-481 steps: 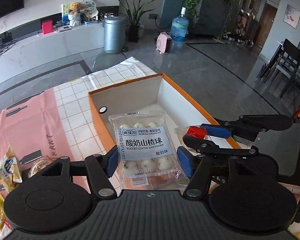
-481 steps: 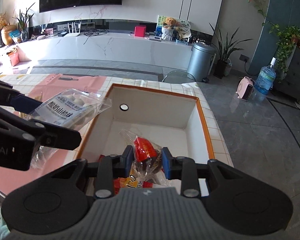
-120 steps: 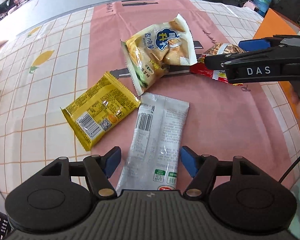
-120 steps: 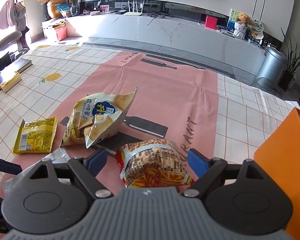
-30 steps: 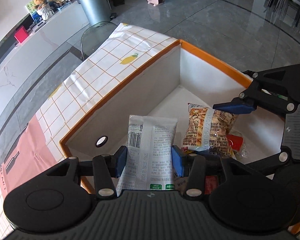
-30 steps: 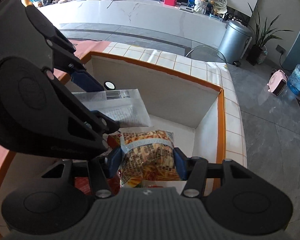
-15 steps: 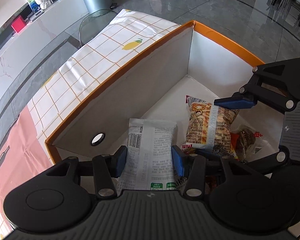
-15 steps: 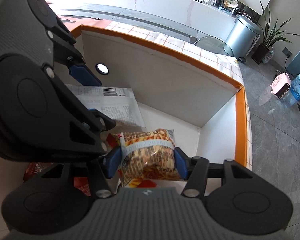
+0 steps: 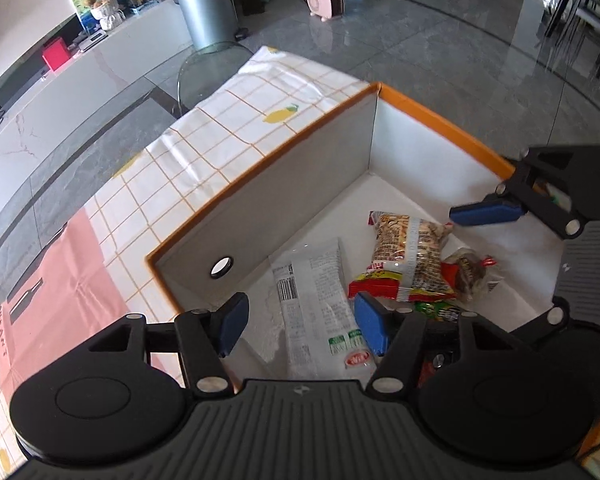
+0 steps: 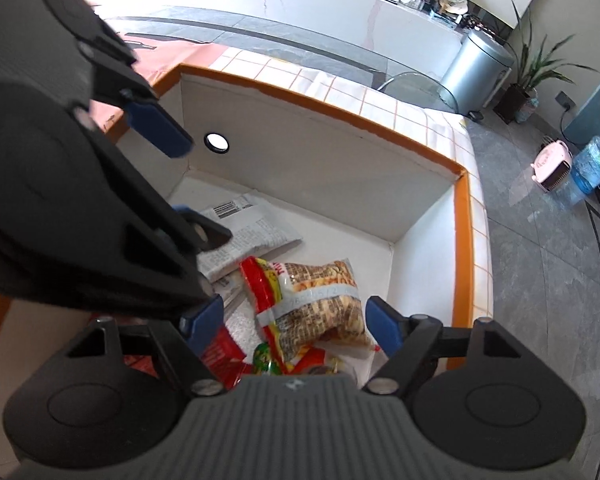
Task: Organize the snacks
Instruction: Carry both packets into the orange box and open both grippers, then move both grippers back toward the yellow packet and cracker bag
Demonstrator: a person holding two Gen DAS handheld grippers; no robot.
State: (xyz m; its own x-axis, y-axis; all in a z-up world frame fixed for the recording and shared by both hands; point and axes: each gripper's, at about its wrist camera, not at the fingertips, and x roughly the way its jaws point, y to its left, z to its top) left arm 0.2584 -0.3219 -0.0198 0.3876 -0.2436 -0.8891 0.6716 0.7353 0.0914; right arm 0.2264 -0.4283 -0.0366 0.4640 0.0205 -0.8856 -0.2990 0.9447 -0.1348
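Our left gripper [image 9: 300,322] is opening over the white packet [image 9: 320,312] on the box [image 9: 260,200] floor near its holed wall; our right gripper [image 10: 294,322] is opening above the peanut bag [image 10: 320,304]. Other wrappers hide beneath us.

1. The box [image 9: 440,120] ahead of both grippers has an orange rim and white inner walls.
2. Between the left gripper's blue pads [image 9: 232,322] lies a silver-white packet [image 9: 316,304] with a black barcode.
3. Between the right gripper's blue pads [image 10: 384,326] lies a red, yellow and brown packet [image 10: 320,304].
4. Beyond the box, the tablecloth [image 9: 204,152] is white with an orange grid, yellow lemons and a pink panel.
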